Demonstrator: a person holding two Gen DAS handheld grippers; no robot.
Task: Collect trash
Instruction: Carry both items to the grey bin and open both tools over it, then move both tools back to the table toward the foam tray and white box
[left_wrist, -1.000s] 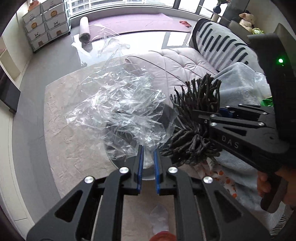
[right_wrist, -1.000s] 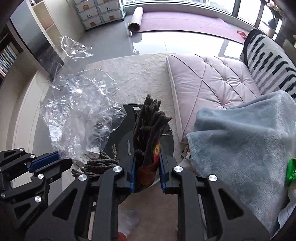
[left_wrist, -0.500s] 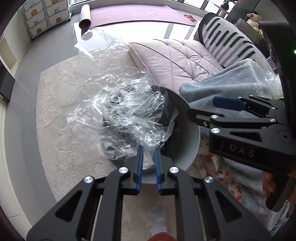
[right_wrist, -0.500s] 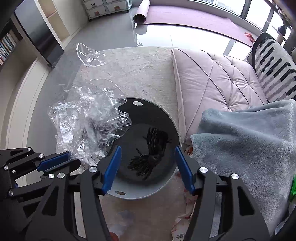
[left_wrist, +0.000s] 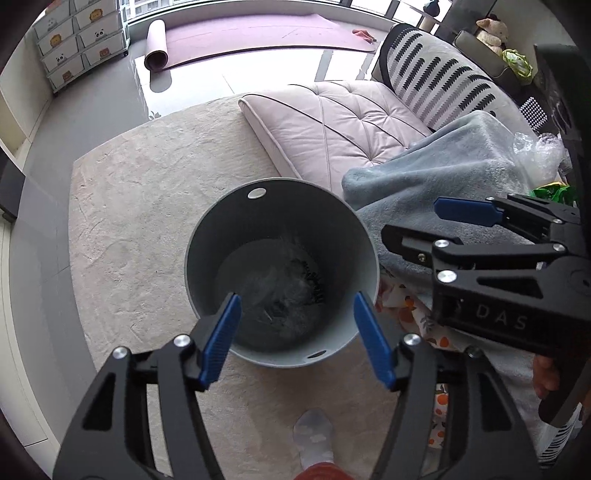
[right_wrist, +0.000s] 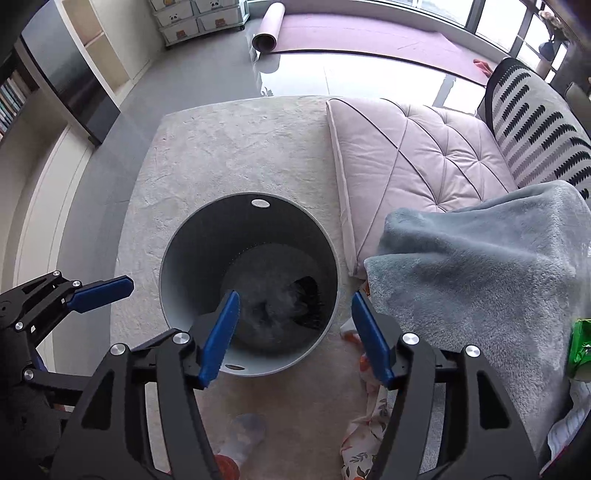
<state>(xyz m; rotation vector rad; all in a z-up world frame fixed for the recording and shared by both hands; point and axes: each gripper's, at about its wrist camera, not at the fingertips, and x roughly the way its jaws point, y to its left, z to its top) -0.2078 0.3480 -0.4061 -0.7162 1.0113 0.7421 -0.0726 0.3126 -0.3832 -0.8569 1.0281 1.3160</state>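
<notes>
A round grey bin (left_wrist: 207, 236) stands on the rug below both grippers. Crumpled clear plastic wrap (left_wrist: 273, 280) lies at its bottom, beside a dark bundle of stringy strands (left_wrist: 314, 280). My left gripper (left_wrist: 296, 295) hangs over the bin mouth, its jaws opening with nothing between them. In the right wrist view my right gripper (right_wrist: 294, 294) is above the same bin (right_wrist: 173, 258) and the dark bundle (right_wrist: 306, 291). Its jaws are also opening and hold nothing. The right gripper (left_wrist: 413, 221) shows at the right of the left wrist view.
A pale rug (left_wrist: 140, 221) lies under the bin. A pink quilted cushion (right_wrist: 424, 155) and a grey blanket (right_wrist: 480, 266) are to the right. A green packet (right_wrist: 581, 347) and more clear plastic (left_wrist: 535, 147) sit past the blanket. A person's socked foot (left_wrist: 314, 439) is near the bin.
The right gripper opened first and dropped the dark bundle into the bin. Then the left gripper opened and the clear plastic wrap fell in on top.
</notes>
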